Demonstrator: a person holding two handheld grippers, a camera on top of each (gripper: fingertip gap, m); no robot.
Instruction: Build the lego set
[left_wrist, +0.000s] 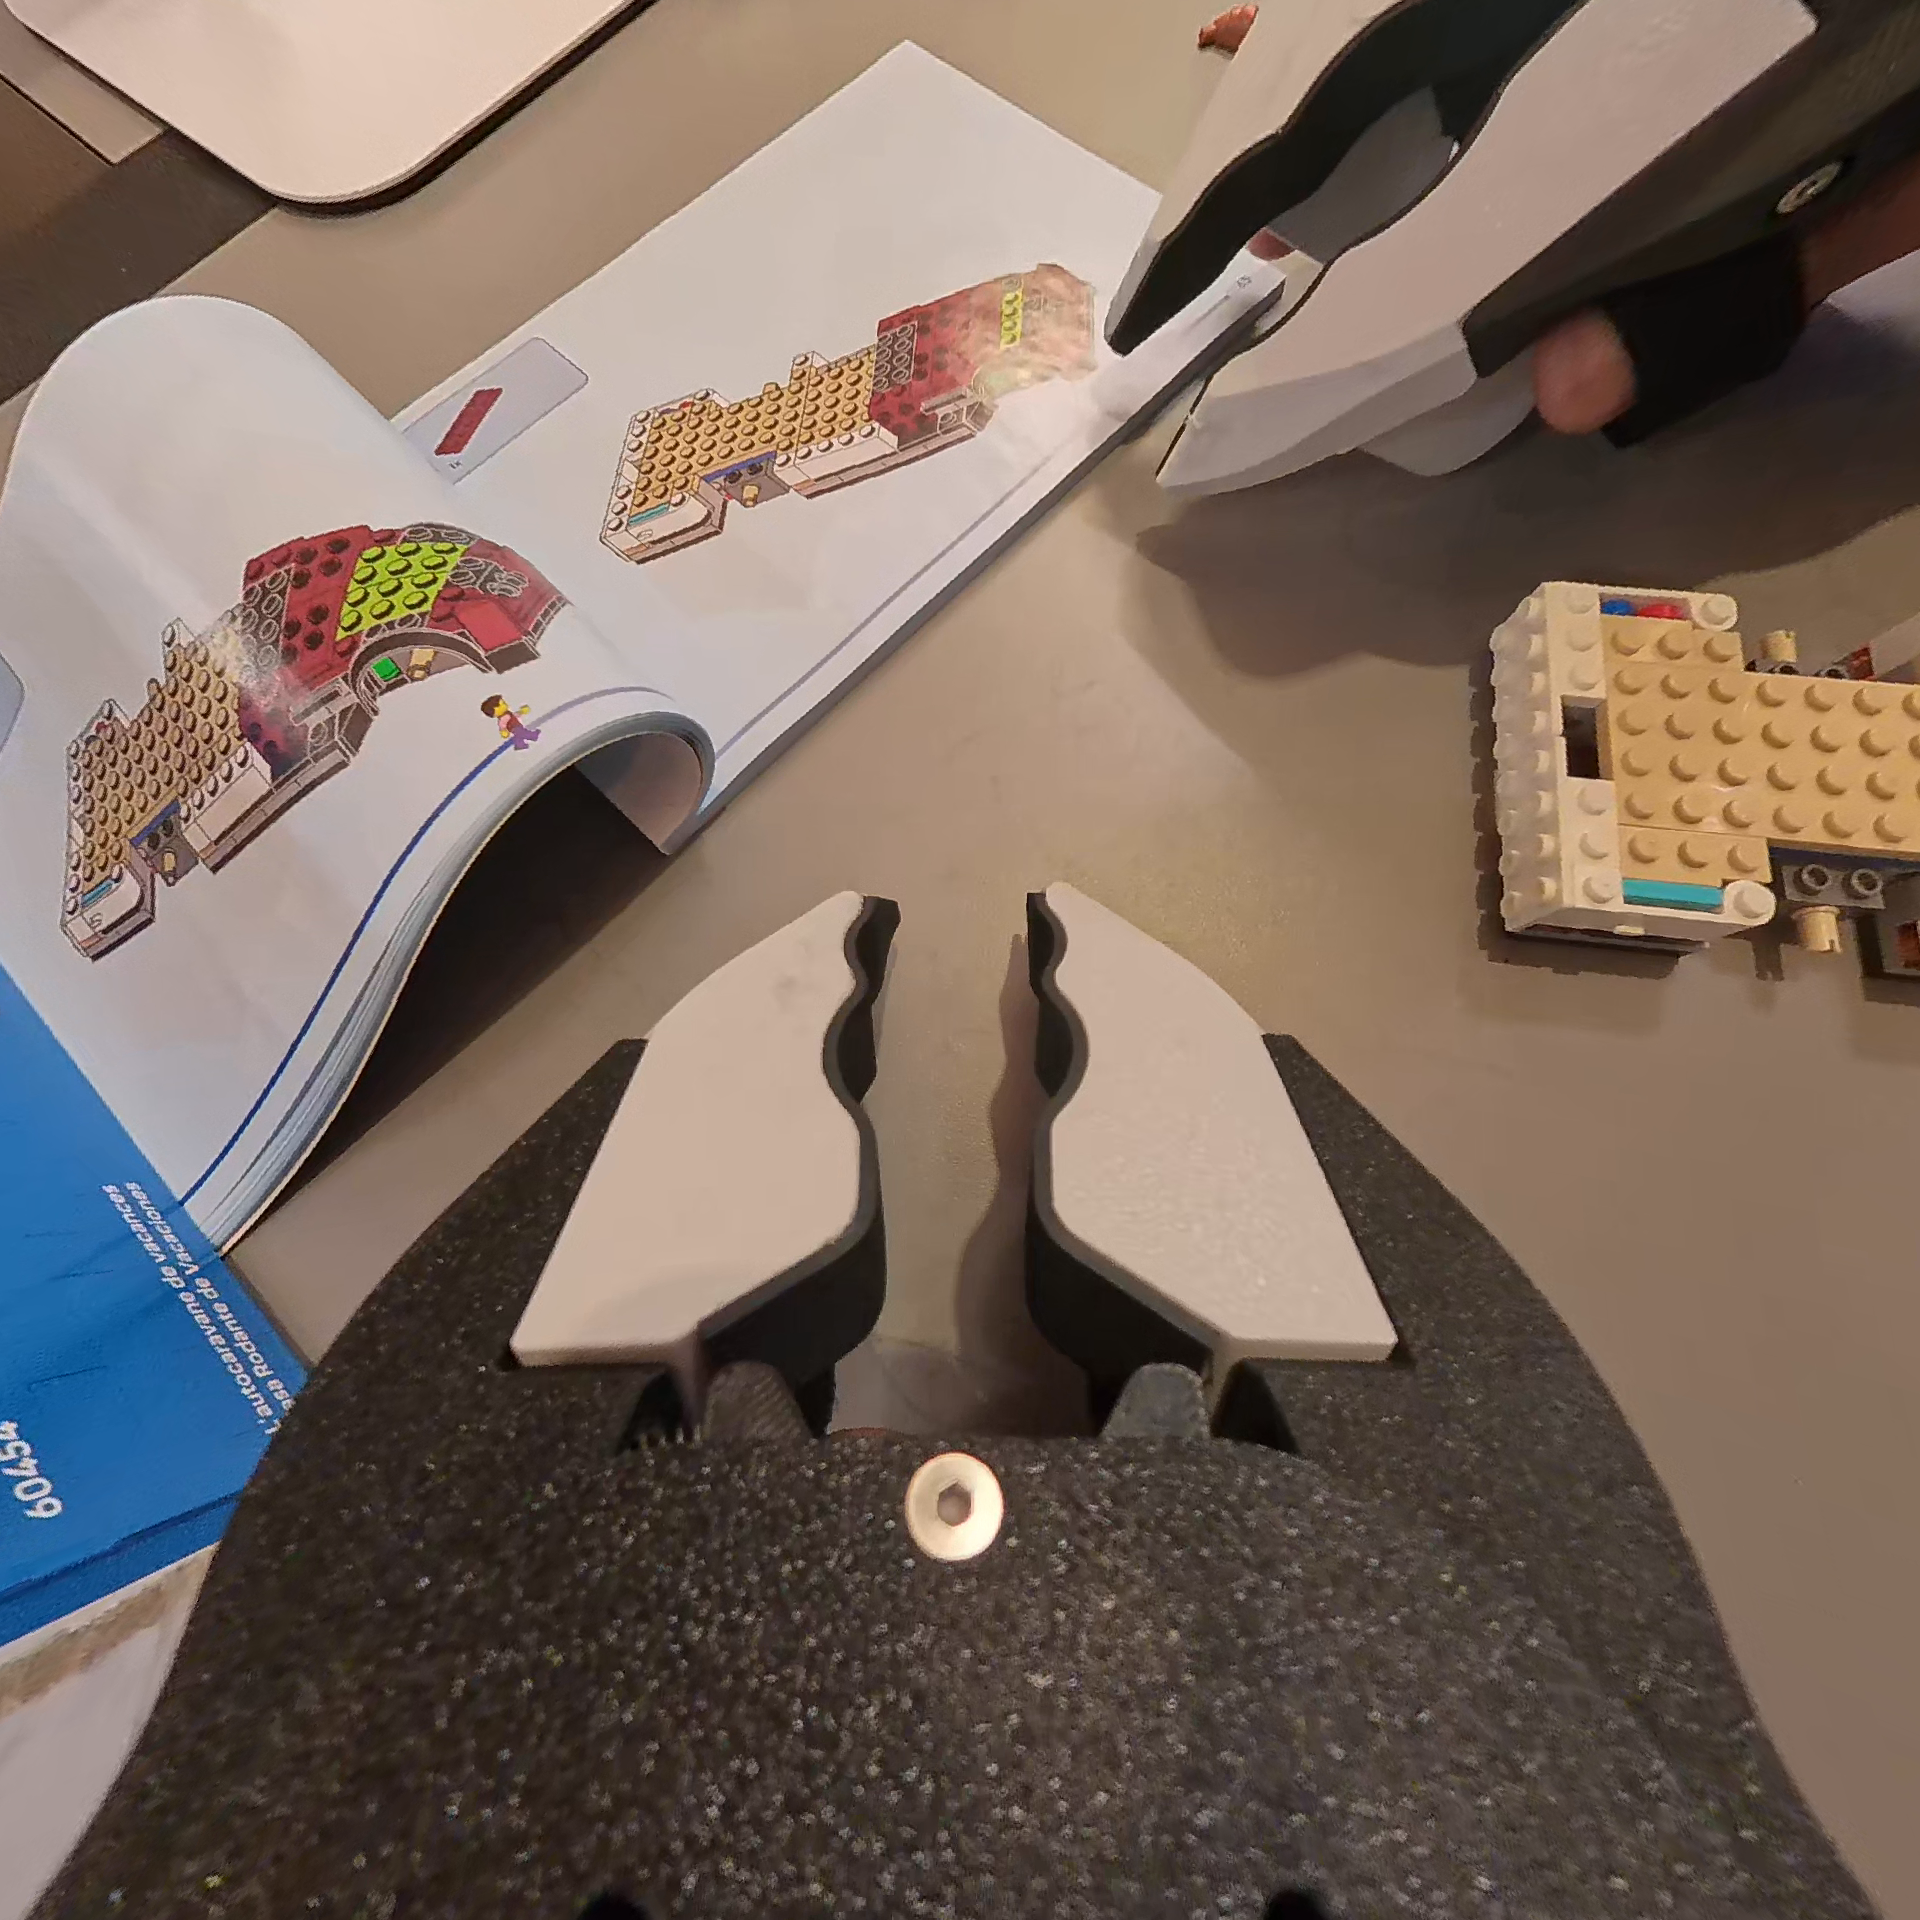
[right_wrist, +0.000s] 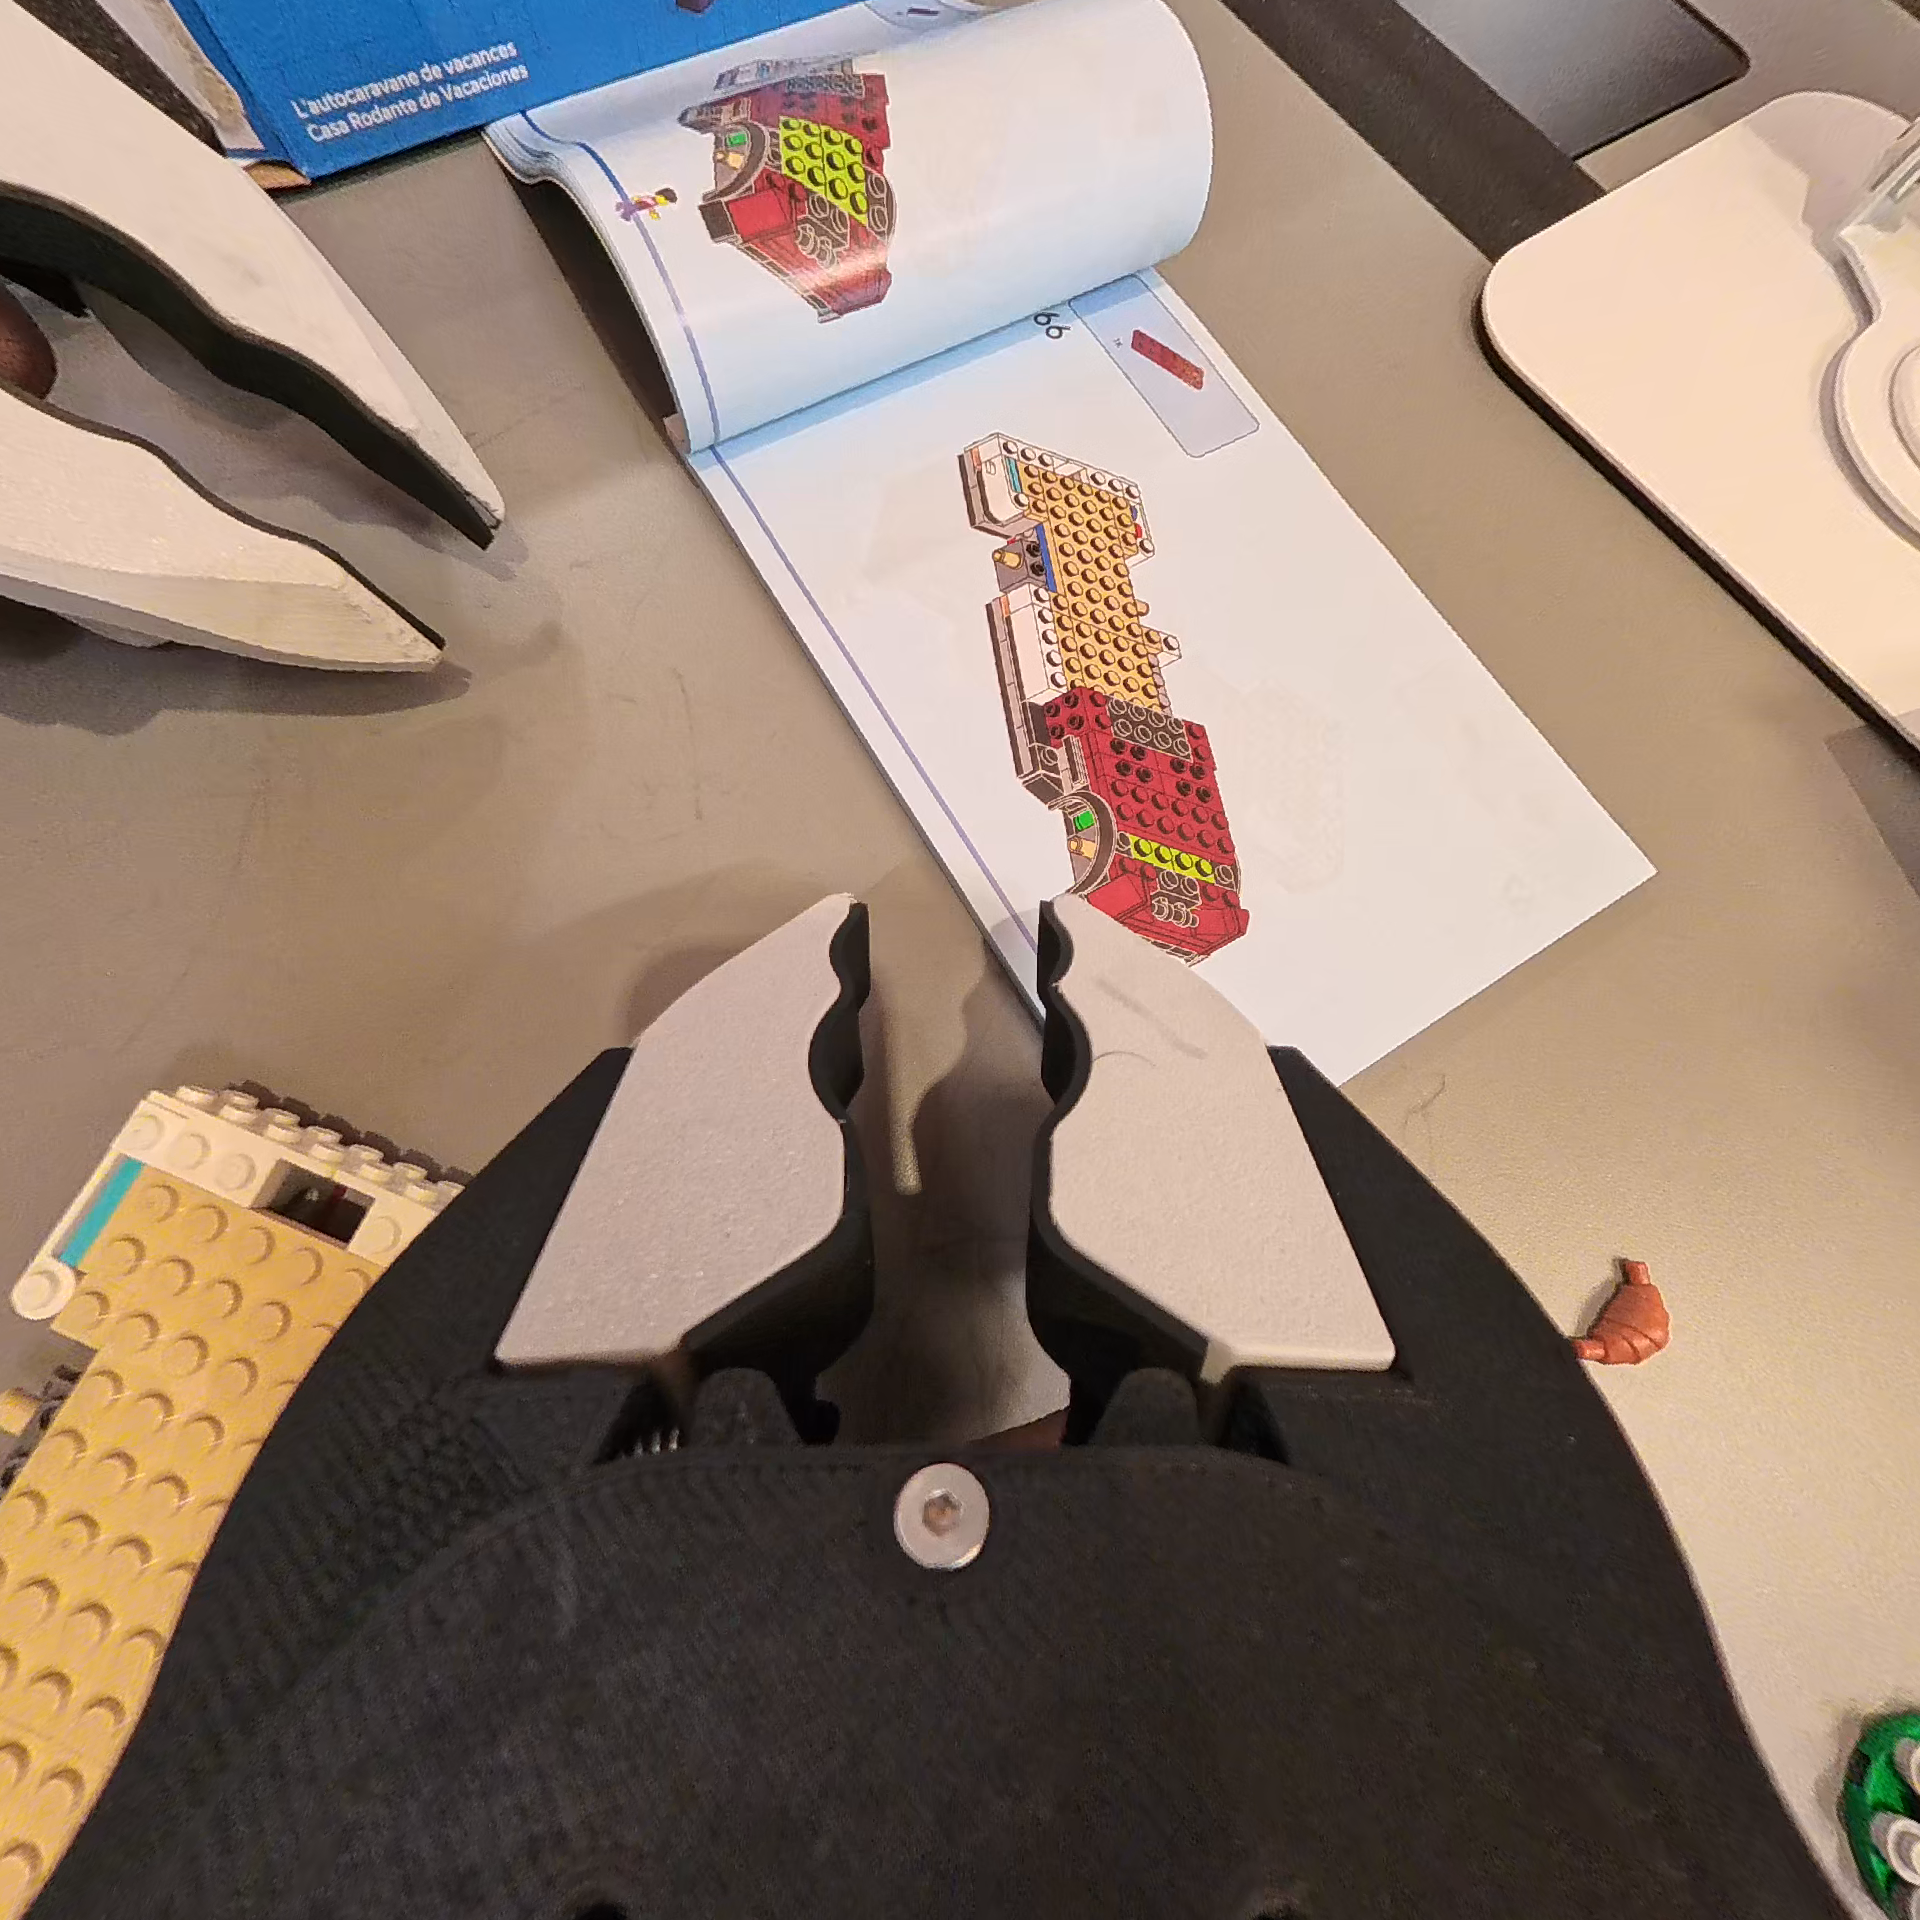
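The left gripper hovered over bare bench, its jaws apart with nothing between them. Ahead and to the left of those jaws lay an open instruction booklet, its left-hand pages curling up in an arch; nearer, at the left edge, sat a blue box. To the right of the jaws stood a partly built brick model (tan plates over white bricks).

The right gripper also had its jaws apart, straddling the near edge of the booklet's flat page: one finger over the bench, the other over the paper's corner. Whether either finger touched the page could not be told. A small brown piece lay to the right of those jaws.
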